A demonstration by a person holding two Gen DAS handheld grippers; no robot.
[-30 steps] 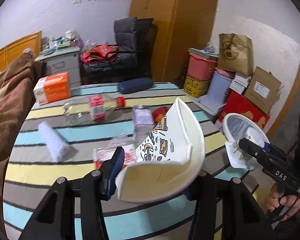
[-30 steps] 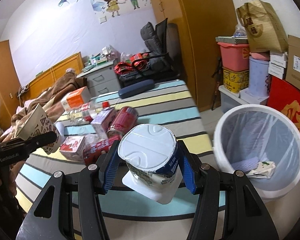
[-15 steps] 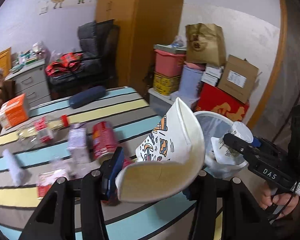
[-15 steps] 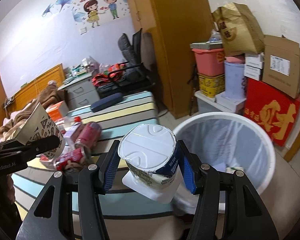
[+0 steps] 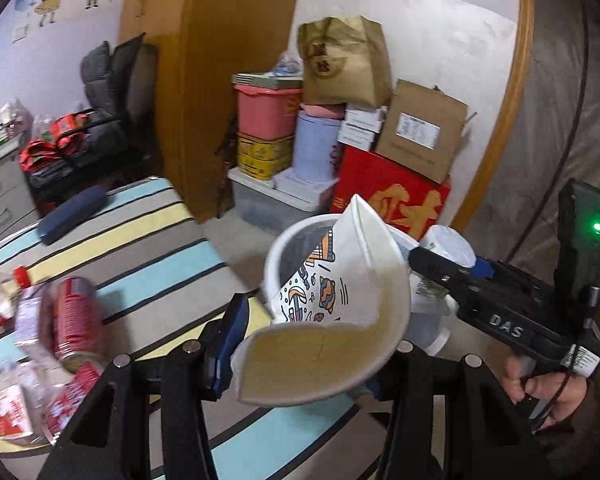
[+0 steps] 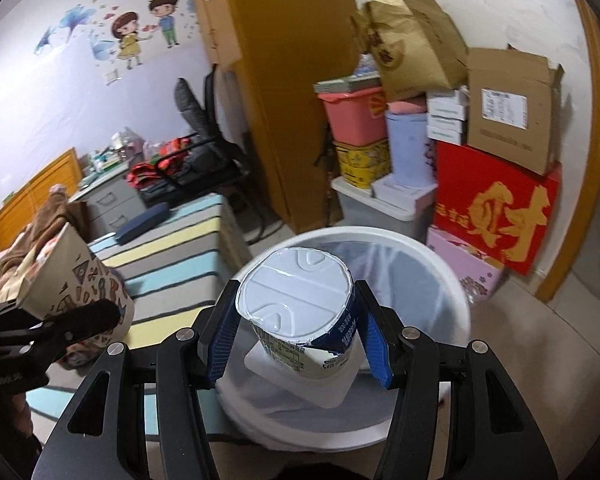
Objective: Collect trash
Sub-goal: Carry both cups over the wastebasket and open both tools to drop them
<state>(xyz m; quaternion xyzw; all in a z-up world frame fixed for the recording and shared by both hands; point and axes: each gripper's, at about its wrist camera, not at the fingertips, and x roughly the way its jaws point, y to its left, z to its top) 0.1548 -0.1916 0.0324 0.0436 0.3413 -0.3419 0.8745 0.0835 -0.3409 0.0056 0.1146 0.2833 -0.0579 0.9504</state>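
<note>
Both loads converge on the white bin (image 6: pixel 452 280): the right gripper (image 6: pixel 296 336) clamps the yogurt cup (image 6: pixel 300 320) directly above its opening for a clean drop, while the left gripper (image 5: pixel 304 344) pinches the flattened paper cup (image 5: pixel 332 304) just beside its rim.

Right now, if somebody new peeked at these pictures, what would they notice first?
Probably the yogurt cup pinched in the right tongs, held in front of the white trash bin. Next, the squashed paper cup with cartoon drawings, gripped in the left tongs close to that same bin. After that, the bright red box with a big gold character, stacked by the wall behind the bin.
</note>
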